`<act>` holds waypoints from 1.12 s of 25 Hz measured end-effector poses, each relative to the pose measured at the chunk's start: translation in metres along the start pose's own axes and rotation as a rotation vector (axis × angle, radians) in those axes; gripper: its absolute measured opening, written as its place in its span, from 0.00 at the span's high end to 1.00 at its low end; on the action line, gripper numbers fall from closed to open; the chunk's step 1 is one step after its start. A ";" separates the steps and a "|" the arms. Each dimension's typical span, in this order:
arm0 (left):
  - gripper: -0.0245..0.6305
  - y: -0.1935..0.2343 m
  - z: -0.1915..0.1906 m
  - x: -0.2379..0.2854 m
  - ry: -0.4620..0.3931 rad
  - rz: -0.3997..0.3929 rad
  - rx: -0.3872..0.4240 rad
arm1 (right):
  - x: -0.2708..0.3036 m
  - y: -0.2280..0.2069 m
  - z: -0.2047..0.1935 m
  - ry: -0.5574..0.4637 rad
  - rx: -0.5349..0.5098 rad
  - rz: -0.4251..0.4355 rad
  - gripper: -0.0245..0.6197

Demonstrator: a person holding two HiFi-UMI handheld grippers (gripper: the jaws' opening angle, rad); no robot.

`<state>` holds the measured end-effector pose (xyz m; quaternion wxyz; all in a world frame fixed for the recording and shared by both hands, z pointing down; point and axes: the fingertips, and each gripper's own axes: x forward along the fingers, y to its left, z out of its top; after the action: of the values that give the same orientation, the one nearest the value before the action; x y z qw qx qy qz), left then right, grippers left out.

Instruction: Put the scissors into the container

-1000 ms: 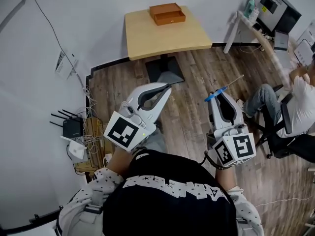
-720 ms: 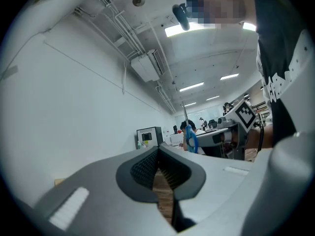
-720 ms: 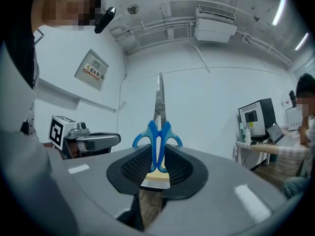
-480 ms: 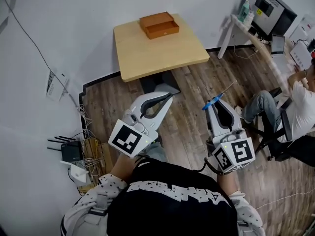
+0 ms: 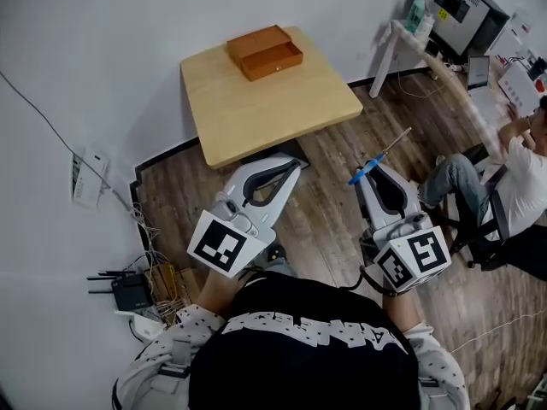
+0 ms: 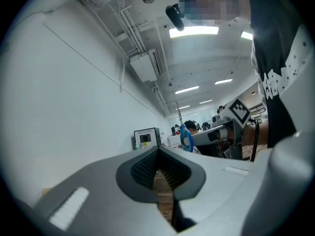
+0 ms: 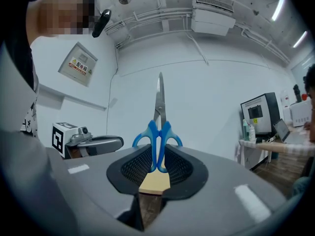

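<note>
A person standing in a room holds two grey hand-held grippers level in front of them. The right gripper is clamped on the blue plastic handles of one pair of steel-bladed scissors, whose blades stick out past the jaw tips. The left gripper is closed with nothing in it. One orange-brown wooden box container sits at the far side of one pale wooden table, well apart from the scissors. This looks like the carrying step. Next, the scissors need to get over the box, go down into it and be let go.
</note>
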<state>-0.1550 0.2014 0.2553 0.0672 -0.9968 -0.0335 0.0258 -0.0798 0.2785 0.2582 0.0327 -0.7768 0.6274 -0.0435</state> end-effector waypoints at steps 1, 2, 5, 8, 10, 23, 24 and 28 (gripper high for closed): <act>0.96 0.007 -0.001 0.002 -0.006 -0.005 -0.006 | 0.008 -0.001 0.001 0.001 -0.002 -0.005 0.82; 0.96 0.014 -0.003 0.003 -0.011 -0.011 -0.011 | 0.015 -0.001 0.002 0.003 -0.003 -0.008 0.82; 0.96 0.035 -0.007 0.003 -0.020 -0.029 -0.013 | 0.038 0.003 0.002 0.006 -0.006 -0.019 0.82; 0.96 0.054 -0.010 0.005 -0.028 -0.034 -0.021 | 0.058 0.005 0.002 0.005 -0.002 -0.030 0.82; 0.96 0.067 -0.011 0.006 -0.041 -0.031 -0.036 | 0.070 0.006 -0.001 0.012 -0.003 -0.036 0.82; 0.96 0.113 -0.034 0.008 -0.029 -0.038 -0.029 | 0.115 0.009 -0.009 0.037 -0.014 -0.070 0.82; 0.96 0.113 -0.036 0.011 -0.025 -0.043 -0.036 | 0.115 0.007 -0.009 0.035 -0.015 -0.075 0.82; 0.96 0.114 -0.038 0.021 -0.024 -0.048 -0.037 | 0.120 -0.008 -0.010 0.034 -0.010 -0.078 0.82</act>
<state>-0.1243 0.0848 0.2767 0.0487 -0.9964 -0.0590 0.0355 -0.0483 0.1629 0.2721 0.0165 -0.8000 0.5972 -0.0549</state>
